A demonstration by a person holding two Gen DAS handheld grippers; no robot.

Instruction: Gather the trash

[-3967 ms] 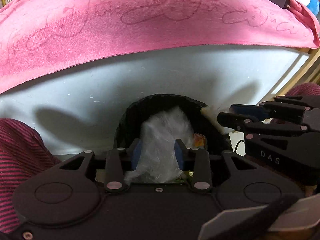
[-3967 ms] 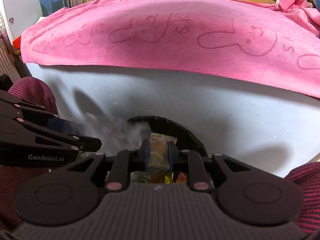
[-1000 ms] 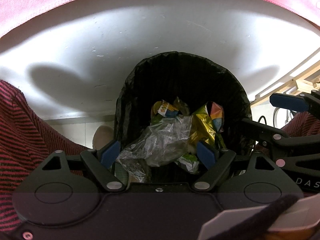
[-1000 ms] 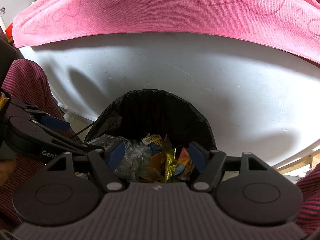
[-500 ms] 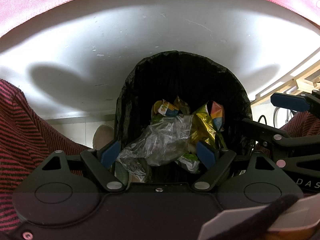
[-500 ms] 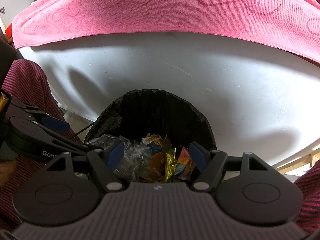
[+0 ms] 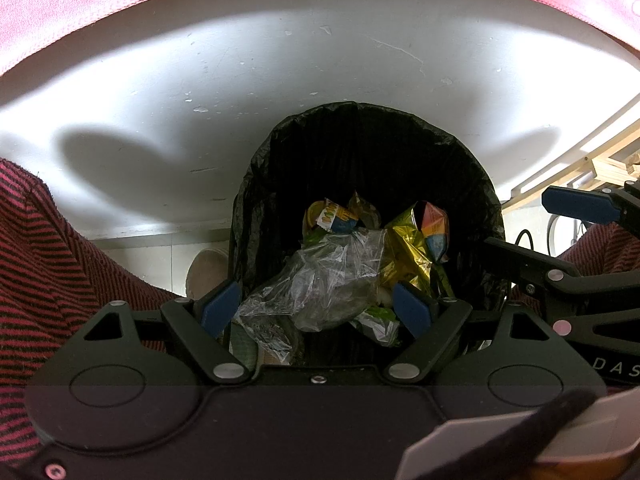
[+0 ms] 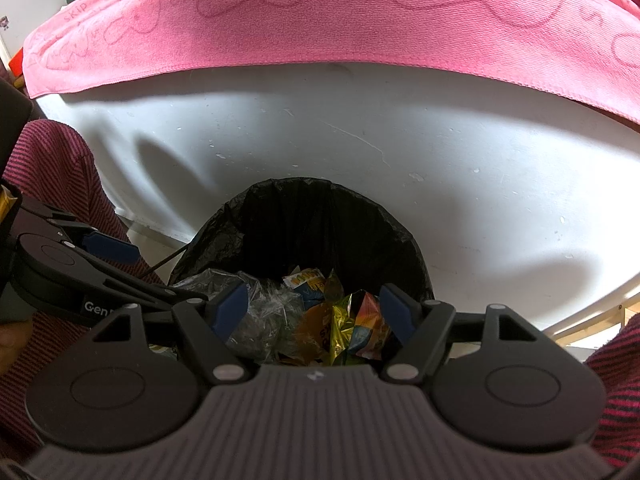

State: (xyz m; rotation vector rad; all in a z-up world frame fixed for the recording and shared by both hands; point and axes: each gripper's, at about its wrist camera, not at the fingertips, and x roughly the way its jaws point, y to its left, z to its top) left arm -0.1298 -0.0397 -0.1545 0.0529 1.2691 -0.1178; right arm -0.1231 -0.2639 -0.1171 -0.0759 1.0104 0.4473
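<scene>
A bin lined with a black bag (image 7: 360, 148) (image 8: 320, 216) stands on the floor against a white panel. Inside lie a crumpled clear plastic bag (image 7: 324, 280) (image 8: 264, 308), a gold foil wrapper (image 7: 412, 248) (image 8: 356, 324) and a yellow-blue wrapper (image 7: 332, 216) (image 8: 306, 280). My left gripper (image 7: 316, 310) hangs open just above the bin's near rim, nothing between its blue pads. My right gripper (image 8: 312, 310) is open too, over the same bin, with nothing held. Each gripper shows at the edge of the other's view.
A pink towel (image 8: 320, 20) drapes over the white panel (image 7: 280, 60) behind the bin. Red-and-black striped trouser legs (image 7: 48, 248) (image 8: 616, 380) flank the bin on both sides. A light wooden frame (image 7: 592, 164) stands at right. A beige shoe tip (image 7: 206, 272) sits left of the bin.
Four seconds ago the left gripper was shut on the clear bag and the right on a wrapper; both have let go and the trash lies in the bin. Almost no motion in the last second.
</scene>
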